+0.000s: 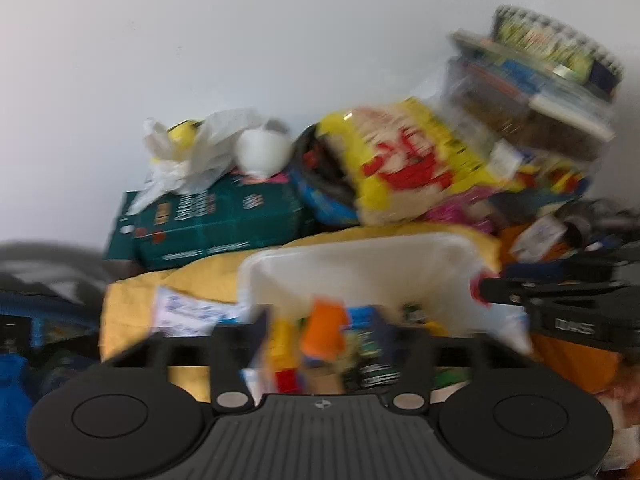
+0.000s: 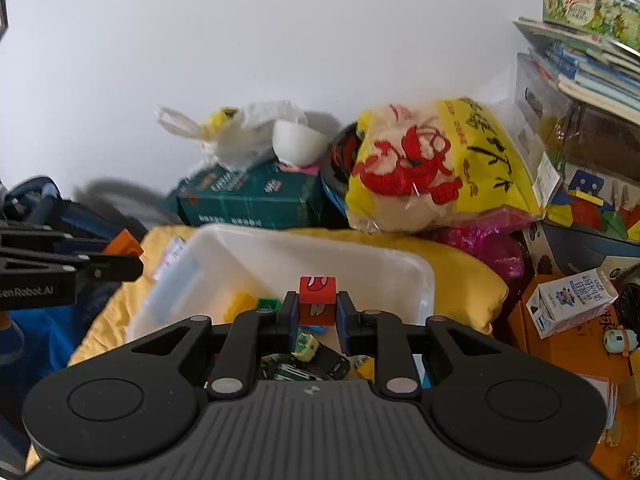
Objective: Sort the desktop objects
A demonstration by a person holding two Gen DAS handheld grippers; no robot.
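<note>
A white plastic bin [image 2: 400,260] sits on a yellow cloth [image 2: 460,264] and holds several small toys and blocks. My right gripper [image 2: 317,314] hovers over the bin. A red cube with a printed mouth [image 2: 317,290] sits between its blue pads, with a thin gap at the right pad. In the blurred left wrist view, my left gripper [image 1: 336,322] stands wide open above the same bin [image 1: 360,248]. An orange block [image 1: 324,328] is loose between its fingers, touching neither. That block [image 2: 125,245] also shows beside the left gripper's tips in the right wrist view.
Behind the bin lie a green box [image 2: 248,196], a white bowl [image 2: 298,142], a plastic bag [image 2: 240,128] and a yellow snack bag [image 2: 432,168]. At the right stand a clear case under stacked books [image 2: 592,72] and a tin [image 2: 592,4], and a milk carton [image 2: 568,304] lies below.
</note>
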